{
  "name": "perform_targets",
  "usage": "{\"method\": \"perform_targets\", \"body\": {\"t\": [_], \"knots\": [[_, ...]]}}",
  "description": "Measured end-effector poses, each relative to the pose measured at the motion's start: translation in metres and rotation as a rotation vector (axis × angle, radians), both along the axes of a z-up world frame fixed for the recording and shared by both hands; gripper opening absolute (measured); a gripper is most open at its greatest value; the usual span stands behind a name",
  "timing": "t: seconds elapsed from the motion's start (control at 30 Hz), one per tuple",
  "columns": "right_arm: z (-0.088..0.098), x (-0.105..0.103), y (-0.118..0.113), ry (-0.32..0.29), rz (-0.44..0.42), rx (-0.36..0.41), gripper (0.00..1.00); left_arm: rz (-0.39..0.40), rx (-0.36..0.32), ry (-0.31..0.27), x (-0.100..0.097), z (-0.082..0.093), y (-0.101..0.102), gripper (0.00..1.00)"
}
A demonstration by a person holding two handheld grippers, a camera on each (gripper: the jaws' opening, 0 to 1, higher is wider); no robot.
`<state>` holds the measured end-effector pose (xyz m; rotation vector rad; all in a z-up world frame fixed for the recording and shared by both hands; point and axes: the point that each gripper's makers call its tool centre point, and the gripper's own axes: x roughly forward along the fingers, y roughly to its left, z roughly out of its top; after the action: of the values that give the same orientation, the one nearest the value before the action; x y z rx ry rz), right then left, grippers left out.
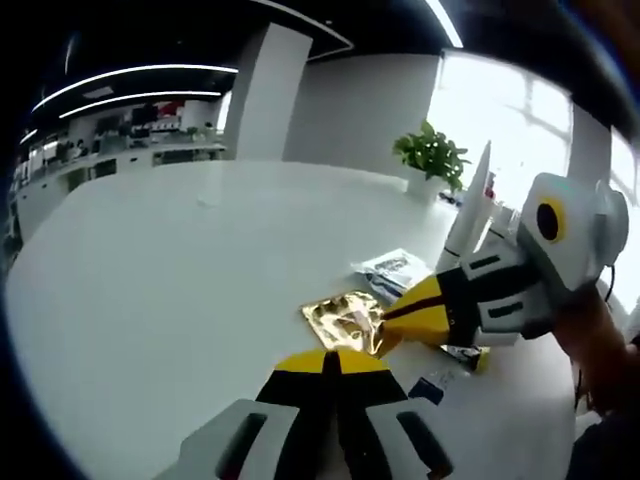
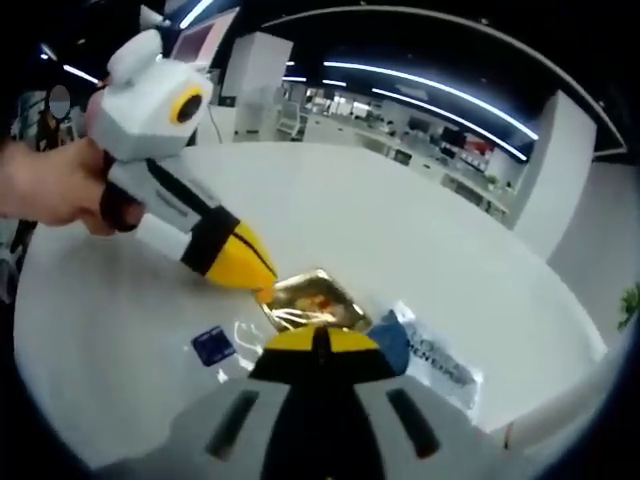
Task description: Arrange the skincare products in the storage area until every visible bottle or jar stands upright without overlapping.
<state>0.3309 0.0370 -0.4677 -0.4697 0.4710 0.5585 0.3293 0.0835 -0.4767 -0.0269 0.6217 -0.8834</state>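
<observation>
The table [image 1: 150, 290] presents a smooth white surface with a soft, low sheen that carries faint reflections of the ceiling lights. The gold sachet [image 2: 310, 298] is crinkled metallic foil, highly glossy, while the clear packet [image 2: 440, 362] to its right looks like thin transparent plastic film over printed white, and the small blue sachet [image 2: 213, 345] near the left appears a smooth, duller film. Both the left gripper [image 1: 330, 362] and right gripper [image 2: 318, 340] show matt yellow-and-black jaw tips and smooth, light grey moulded plastic bodies.
</observation>
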Motion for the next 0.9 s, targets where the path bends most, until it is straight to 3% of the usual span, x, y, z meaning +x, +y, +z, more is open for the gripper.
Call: {"method": "perform_targets", "body": {"t": [0.53,0.9], "knots": [[0.001,0.002,-0.003,-0.006,0.002,-0.018,0.01,-0.009,0.008,-0.005,-0.005,-0.005,-0.008,0.0],[0.012,-0.004,-0.008,-0.049,-0.015,-0.008,0.03,0.003,-0.029,-0.013,-0.012,0.008,-0.002,0.0]]}}
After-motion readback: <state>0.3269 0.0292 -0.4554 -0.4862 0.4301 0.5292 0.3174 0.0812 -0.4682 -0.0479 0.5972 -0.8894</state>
